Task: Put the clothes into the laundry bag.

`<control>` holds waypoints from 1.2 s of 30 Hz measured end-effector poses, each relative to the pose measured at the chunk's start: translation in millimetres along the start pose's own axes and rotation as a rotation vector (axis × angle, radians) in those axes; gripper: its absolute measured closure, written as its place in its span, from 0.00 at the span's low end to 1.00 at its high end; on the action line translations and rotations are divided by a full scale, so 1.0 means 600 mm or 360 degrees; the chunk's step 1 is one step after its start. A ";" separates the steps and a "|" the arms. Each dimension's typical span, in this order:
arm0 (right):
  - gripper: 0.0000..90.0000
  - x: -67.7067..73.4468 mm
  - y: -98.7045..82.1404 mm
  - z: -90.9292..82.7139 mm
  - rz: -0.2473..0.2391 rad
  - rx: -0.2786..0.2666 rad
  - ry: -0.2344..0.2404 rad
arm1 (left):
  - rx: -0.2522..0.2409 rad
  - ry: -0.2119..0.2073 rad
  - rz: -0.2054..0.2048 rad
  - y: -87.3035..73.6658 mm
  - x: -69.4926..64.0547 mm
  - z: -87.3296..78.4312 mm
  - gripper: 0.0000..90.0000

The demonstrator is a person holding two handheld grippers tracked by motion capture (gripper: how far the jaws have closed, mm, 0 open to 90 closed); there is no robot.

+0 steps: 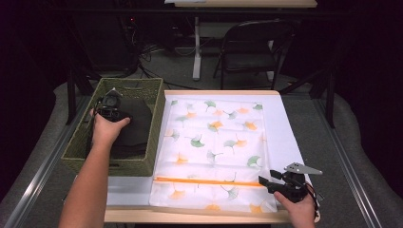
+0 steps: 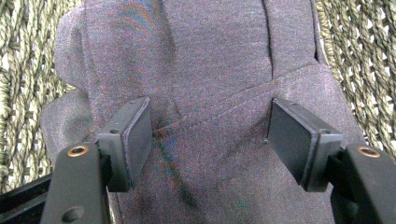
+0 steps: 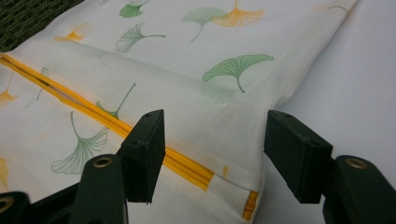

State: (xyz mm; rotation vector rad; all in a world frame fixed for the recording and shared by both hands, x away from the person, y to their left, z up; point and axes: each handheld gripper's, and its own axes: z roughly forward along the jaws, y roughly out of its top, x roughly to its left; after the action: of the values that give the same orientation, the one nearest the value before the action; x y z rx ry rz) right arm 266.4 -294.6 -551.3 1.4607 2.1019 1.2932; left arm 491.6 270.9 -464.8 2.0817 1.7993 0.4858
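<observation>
A dark grey folded garment (image 1: 135, 124) lies inside a woven green basket (image 1: 129, 84) at the table's left. My left gripper (image 1: 110, 107) is held down in the basket over it. In the left gripper view the jaws (image 2: 210, 121) stand wide apart just above the cloth (image 2: 210, 56), with a creased fold running between them. A white mesh bag (image 1: 214, 142) printed with green and orange leaves lies flat in the middle. Its orange zipper (image 1: 209, 181) runs along the near edge. My right gripper (image 1: 267, 176) is open at the bag's near right corner (image 3: 243, 140), by the zipper's end (image 3: 116, 123).
A white sheet (image 1: 287, 128) covers the table under the bag. The basket's woven wall (image 2: 28, 93) closely surrounds the garment. Behind the table stand a dark folding chair (image 1: 252, 45) and a desk leg (image 1: 196, 47). Grey floor lies on both sides.
</observation>
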 end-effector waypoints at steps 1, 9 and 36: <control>0.42 0.000 0.000 0.000 0.0002 -0.0001 0.0004 | 0.0008 -0.0003 0.0004 0.000 0.000 0.001 0.35; 0.42 0.001 0.000 0.000 -0.0002 0.0000 0.0004 | 0.0048 0.0001 0.0033 -0.001 -0.005 0.007 0.35; 0.42 0.001 0.000 0.001 -0.0003 0.0003 0.0002 | 0.0102 0.0120 0.0126 0.000 -0.029 0.028 0.27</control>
State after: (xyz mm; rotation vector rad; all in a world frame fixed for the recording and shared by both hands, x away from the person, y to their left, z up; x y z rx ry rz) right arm 266.4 -293.9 -551.5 1.4585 2.1053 1.2925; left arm 497.1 253.3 -480.4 2.2125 1.8014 0.5412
